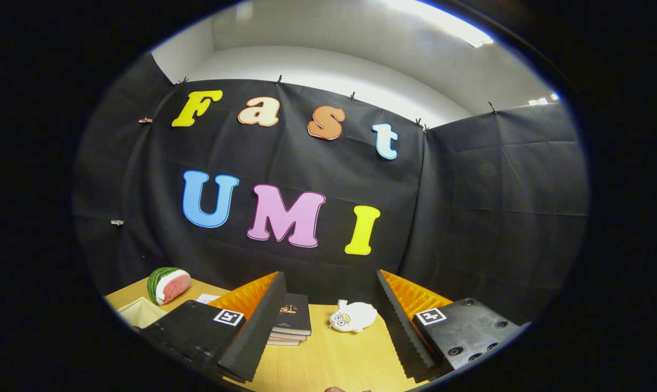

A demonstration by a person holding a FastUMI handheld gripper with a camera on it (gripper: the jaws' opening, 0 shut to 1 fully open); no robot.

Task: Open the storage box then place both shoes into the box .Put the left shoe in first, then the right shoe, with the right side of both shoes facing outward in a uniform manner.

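1. The gripper [331,326] fingers stand wide apart, with nothing between them; bare wooden table [333,359] shows through the gap.
2. Beyond the gap, a stack of books [291,321] lies just beside the left finger, and a white plush toy [353,316] lies near the right finger.
3. Open tabletop separates the books from the toy.
4. A watermelon slice [168,285] and a cream-coloured folded item [137,313] lie well off to the left.
5. The black cloth wall [470,218] closes off the table's far edge.

Matt wood-grain worktop [328,359]; plush cloth toy [353,317]; soft watermelon slice [168,285]; matt book covers [292,318]; ribbed foam-like gripper [328,326] pads [255,326], spread apart.
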